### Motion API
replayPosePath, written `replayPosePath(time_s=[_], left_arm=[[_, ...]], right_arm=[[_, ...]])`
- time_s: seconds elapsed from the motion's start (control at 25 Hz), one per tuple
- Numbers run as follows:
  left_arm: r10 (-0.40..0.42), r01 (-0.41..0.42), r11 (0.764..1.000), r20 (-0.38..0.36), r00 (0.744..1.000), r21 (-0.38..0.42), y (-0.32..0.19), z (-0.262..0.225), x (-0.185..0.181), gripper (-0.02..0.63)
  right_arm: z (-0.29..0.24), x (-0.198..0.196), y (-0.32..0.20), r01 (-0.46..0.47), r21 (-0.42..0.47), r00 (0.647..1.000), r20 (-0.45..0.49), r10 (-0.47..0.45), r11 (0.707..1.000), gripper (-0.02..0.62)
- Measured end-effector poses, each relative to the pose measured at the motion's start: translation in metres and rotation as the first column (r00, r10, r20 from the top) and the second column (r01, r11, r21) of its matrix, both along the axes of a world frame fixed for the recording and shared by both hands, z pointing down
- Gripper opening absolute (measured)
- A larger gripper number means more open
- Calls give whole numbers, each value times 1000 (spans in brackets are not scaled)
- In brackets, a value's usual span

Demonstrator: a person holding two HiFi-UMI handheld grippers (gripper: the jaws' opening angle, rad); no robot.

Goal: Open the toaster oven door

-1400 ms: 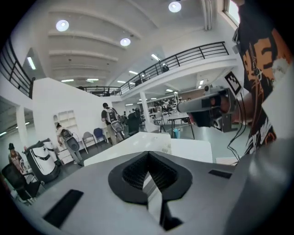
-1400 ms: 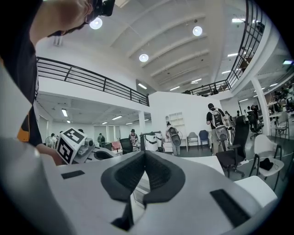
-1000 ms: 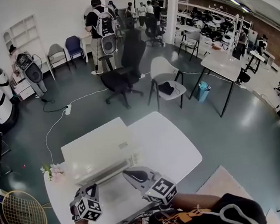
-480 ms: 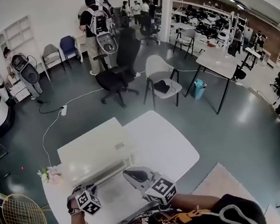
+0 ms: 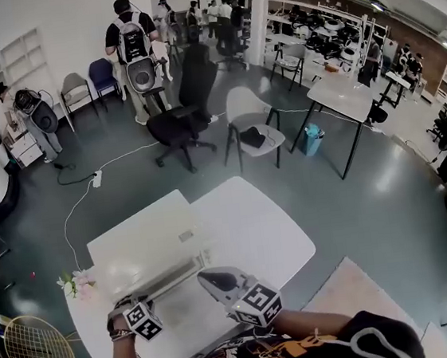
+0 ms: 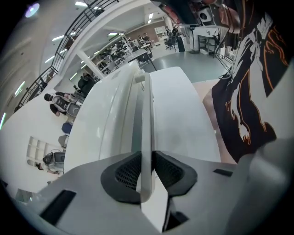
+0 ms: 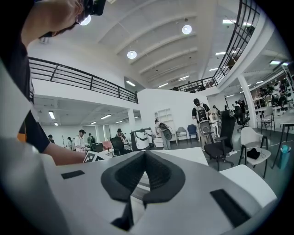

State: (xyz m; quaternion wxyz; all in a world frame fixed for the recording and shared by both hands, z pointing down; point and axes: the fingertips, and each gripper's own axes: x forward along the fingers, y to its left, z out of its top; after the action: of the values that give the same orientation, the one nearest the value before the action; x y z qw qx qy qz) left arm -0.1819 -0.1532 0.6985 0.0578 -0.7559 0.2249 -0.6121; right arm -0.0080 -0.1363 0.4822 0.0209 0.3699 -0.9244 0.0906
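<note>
Between the jaws of the left gripper [image 6: 146, 170] the thin white handle [image 6: 146, 114] of the toaster oven door is clamped tightly, near its left end in the head view. The right gripper [image 7: 144, 160] is held with its jaws pressed together and nothing between them, just in front of the right end of the door. The white toaster oven [image 5: 138, 240] is placed on a white table [image 5: 261, 226], and small pink flowers [image 5: 73, 283] are seen beside its left side.
</note>
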Motion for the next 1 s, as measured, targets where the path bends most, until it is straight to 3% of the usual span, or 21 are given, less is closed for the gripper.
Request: replayPosePath(time_s=[0.48, 0.84, 1.0], left_arm=[[-18, 17, 998, -19, 1000, -59, 4, 0, 6, 97], [-5, 6, 998, 19, 1000, -57, 57, 21, 18, 89], [-12, 13, 999, 32, 999, -43, 71, 8, 35, 89]], right_arm=[[5, 5, -8, -18, -34, 1000, -11, 18, 999, 14], [22, -5, -3, 19, -60, 999, -45, -22, 998, 14], [13, -4, 0, 62, -79, 994, -83, -69, 995, 14]])
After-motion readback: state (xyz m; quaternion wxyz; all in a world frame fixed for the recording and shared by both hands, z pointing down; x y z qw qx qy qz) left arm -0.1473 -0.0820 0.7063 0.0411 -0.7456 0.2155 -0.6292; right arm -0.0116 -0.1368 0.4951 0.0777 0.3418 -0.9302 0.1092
